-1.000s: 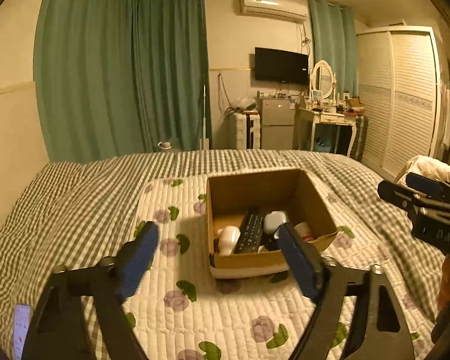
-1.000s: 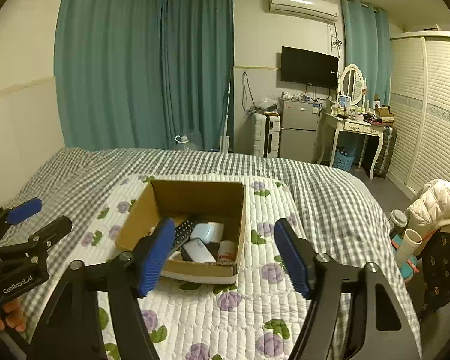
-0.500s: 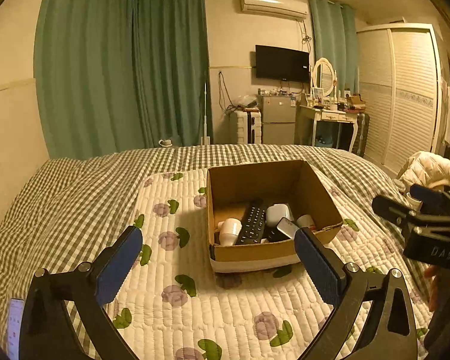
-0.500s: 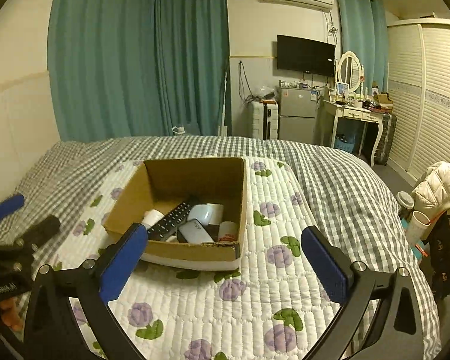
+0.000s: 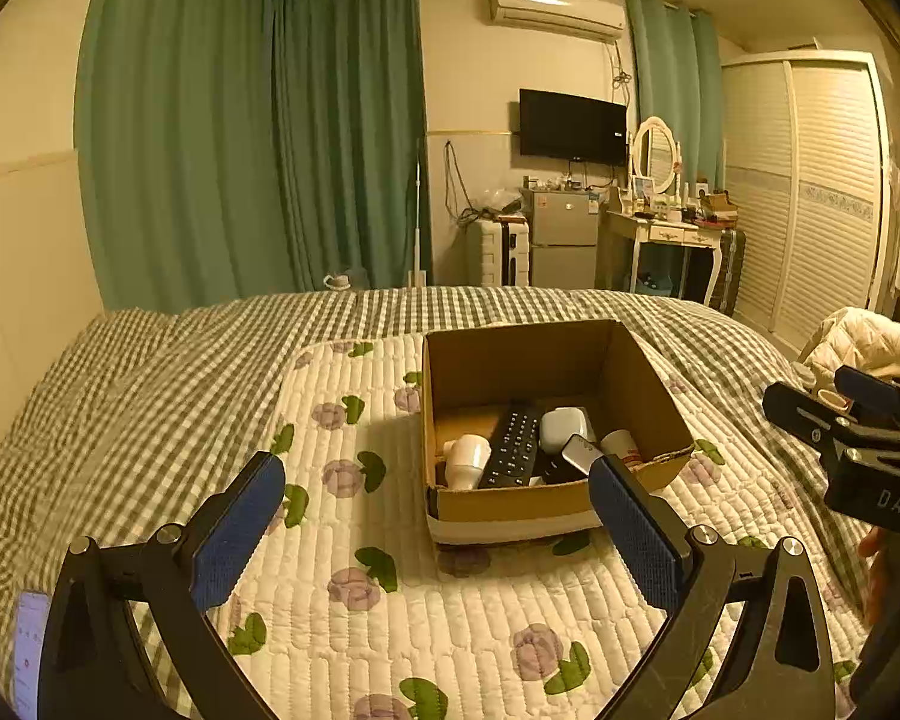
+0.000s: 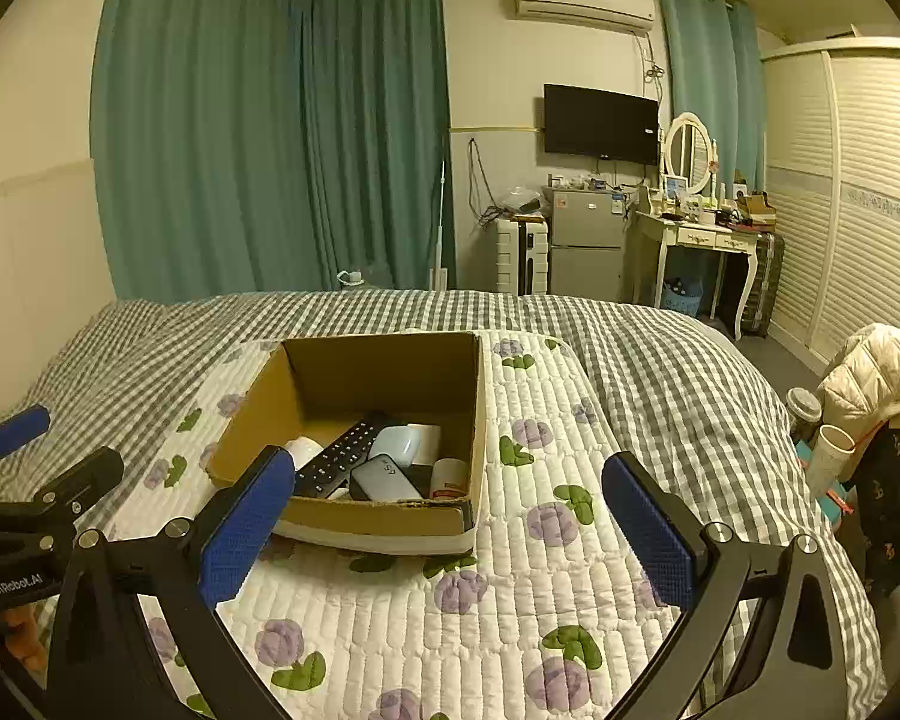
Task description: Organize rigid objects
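An open cardboard box (image 5: 510, 507) (image 6: 378, 516) sits on a floral quilted mat on the bed. Inside lie a black remote (image 5: 513, 447) (image 6: 336, 459), a white bulb-like object (image 5: 465, 459), a pale case (image 5: 564, 429) (image 6: 396, 444), a dark rounded device (image 6: 384, 477) and a small white bottle (image 6: 450, 477). My left gripper (image 5: 435, 525) is open and empty, held in front of the box. My right gripper (image 6: 444, 525) is open and empty, also in front of the box. Each gripper shows at the edge of the other's view.
The floral mat (image 5: 360, 588) lies on a checked bedspread (image 6: 660, 372). A phone (image 5: 27, 654) lies at the bed's left near edge. A cream jacket (image 6: 876, 372) hangs on a chair at the right. A dresser (image 6: 702, 240) and wardrobe stand beyond.
Both grippers have opened wider and pulled back a little from the box. The box and its contents have not moved.
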Tool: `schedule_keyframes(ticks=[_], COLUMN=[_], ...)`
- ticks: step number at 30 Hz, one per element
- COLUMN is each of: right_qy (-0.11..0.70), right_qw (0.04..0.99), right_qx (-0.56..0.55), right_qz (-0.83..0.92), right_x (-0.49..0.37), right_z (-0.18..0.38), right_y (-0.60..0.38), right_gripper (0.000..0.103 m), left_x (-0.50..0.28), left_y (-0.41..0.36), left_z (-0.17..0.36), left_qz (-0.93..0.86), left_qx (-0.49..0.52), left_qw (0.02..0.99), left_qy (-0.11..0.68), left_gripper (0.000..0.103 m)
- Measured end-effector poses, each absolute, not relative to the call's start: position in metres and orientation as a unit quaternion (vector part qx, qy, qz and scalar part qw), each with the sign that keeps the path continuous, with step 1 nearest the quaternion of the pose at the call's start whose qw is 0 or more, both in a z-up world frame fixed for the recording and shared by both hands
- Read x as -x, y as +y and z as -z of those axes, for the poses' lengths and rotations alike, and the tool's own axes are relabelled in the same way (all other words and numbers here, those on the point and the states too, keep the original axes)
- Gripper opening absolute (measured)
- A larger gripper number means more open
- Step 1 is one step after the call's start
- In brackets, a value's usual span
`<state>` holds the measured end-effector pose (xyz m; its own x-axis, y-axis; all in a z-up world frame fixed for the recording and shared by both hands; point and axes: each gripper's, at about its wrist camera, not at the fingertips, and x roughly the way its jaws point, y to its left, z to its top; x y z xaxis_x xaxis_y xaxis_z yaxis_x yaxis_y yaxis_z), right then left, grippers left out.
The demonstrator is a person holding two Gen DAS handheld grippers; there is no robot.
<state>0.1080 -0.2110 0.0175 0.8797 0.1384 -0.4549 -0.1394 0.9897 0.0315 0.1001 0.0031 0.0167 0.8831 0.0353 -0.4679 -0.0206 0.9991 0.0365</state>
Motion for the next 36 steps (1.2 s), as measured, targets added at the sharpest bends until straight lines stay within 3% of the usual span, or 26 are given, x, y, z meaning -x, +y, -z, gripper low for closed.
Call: schedule_keyframes(ticks=[36], right_qy=[0.249], right_qw=[0.965], right_qx=[0.019], right_qz=[-0.077], right_x=[-0.1092], right_z=[-0.0093], right_y=[-0.2024], right_gripper=[0.103], left_x=[-0.1022], left_y=[0.0063], left_z=[-0.0099], left_qz=[-0.018], left_qx=[-0.019], left_qw=[0.968], left_qy=[0.25], left_gripper=[0.103])
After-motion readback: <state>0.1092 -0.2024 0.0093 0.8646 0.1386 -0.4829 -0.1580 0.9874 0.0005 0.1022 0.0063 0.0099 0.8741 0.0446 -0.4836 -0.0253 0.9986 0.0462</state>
